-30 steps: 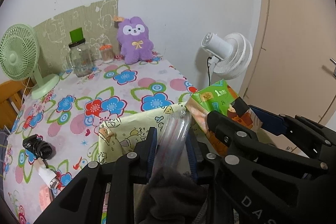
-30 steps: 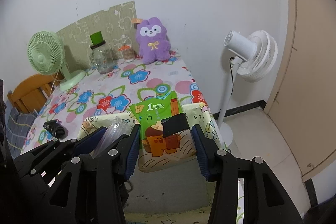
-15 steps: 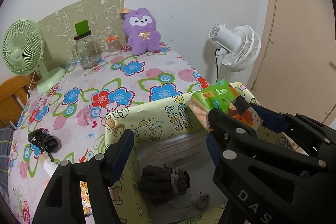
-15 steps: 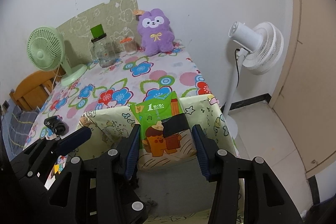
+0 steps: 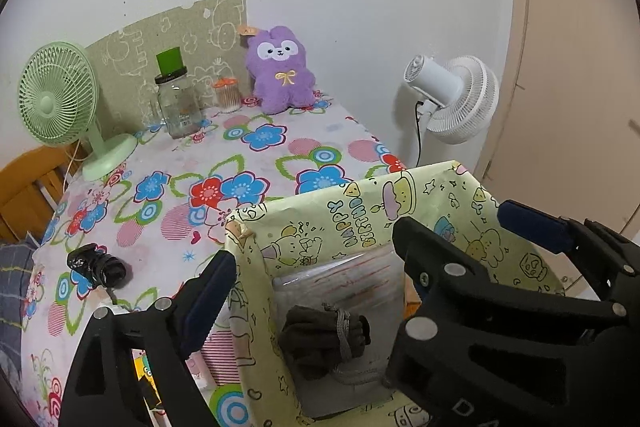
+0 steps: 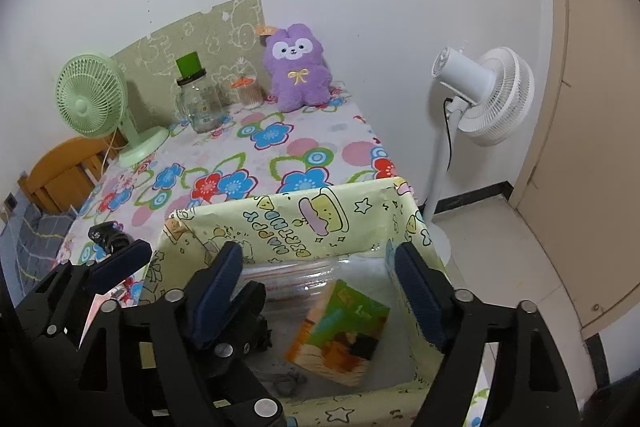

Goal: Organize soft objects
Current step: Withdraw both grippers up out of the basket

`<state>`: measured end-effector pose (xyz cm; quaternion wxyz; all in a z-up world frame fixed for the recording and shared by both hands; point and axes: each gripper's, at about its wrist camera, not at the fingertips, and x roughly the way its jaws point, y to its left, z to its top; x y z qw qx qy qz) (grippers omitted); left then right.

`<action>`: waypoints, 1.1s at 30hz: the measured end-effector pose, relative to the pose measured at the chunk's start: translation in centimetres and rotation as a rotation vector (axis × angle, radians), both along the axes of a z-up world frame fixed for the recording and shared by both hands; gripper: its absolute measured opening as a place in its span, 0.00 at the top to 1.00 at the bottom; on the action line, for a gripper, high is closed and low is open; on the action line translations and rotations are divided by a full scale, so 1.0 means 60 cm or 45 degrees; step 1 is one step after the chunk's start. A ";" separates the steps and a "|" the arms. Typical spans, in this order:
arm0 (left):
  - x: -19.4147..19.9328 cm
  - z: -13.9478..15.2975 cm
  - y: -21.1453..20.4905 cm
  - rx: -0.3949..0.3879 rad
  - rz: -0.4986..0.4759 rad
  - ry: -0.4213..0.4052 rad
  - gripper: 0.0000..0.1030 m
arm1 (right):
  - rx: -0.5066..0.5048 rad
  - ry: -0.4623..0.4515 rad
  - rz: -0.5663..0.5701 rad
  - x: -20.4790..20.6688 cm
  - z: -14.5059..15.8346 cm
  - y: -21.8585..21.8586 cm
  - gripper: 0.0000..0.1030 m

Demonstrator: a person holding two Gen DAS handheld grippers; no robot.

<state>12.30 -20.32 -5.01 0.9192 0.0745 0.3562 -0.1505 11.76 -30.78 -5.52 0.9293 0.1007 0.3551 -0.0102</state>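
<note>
**Two things in the box, both grippers free**

Start at the left of the table [image 5: 288,143]. The green fan [image 5: 56,95] stands there, and a small black bundle [image 5: 98,267] lies on the flowered cloth near the table's front edge. It is apart from the box. I think it may be a soft thing that needs putting away, but it is too small to tell.

Your left gripper [image 5: 308,267] hangs over the left wall of the yellow box [image 5: 352,211]. Its jaws are spread wide and hold nothing. One finger is outside the box and one is above the inside.

Look down into the box. A dark cloth bundle with a cord [image 5: 324,335] lies on the bottom. A clear plastic pack [image 5: 340,275] leans on the back wall behind it. A green and orange packet [image 6: 340,331] lies on the bottom at the right side.

Your right gripper [image 6: 320,287] is above the box too. Its jaws are also spread, with nothing between them.

So I think the drop step is done for these things. Next, lift both grippers up and out without bumping the thin walls. Then look for the next soft thing. The purple plush bunny [image 5: 280,71] sits far back by the wall, so you would need a long reach for it
</note>
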 end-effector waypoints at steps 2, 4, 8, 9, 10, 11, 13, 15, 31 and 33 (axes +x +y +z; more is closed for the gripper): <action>-0.003 0.002 0.002 -0.002 -0.002 -0.002 0.11 | -0.003 -0.001 -0.010 -0.005 0.002 0.002 0.19; -0.007 0.005 0.004 -0.006 -0.002 -0.006 0.10 | 0.003 -0.002 -0.013 -0.009 0.005 0.003 0.18; -0.012 0.011 0.009 -0.016 -0.006 -0.008 0.09 | 0.007 -0.007 -0.018 -0.017 0.011 0.006 0.16; -0.013 0.012 0.010 -0.017 -0.005 -0.010 0.08 | 0.008 -0.011 -0.020 -0.019 0.013 0.007 0.14; -0.015 0.014 0.012 -0.018 -0.001 -0.015 0.07 | 0.007 -0.015 -0.022 -0.021 0.014 0.008 0.13; -0.017 0.016 0.014 -0.019 0.004 -0.021 0.06 | 0.003 -0.022 -0.024 -0.024 0.017 0.009 0.12; -0.021 0.019 0.017 -0.020 0.006 -0.032 0.04 | -0.005 -0.036 -0.028 -0.028 0.021 0.012 0.11; -0.026 0.023 0.021 -0.023 0.005 -0.040 0.04 | -0.007 -0.046 -0.026 -0.034 0.025 0.016 0.11; -0.065 0.045 0.062 -0.042 0.011 -0.097 0.03 | -0.020 -0.107 -0.029 -0.075 0.051 0.051 0.10; -0.071 0.046 0.068 -0.040 0.017 -0.110 0.03 | -0.021 -0.118 -0.023 -0.081 0.054 0.058 0.10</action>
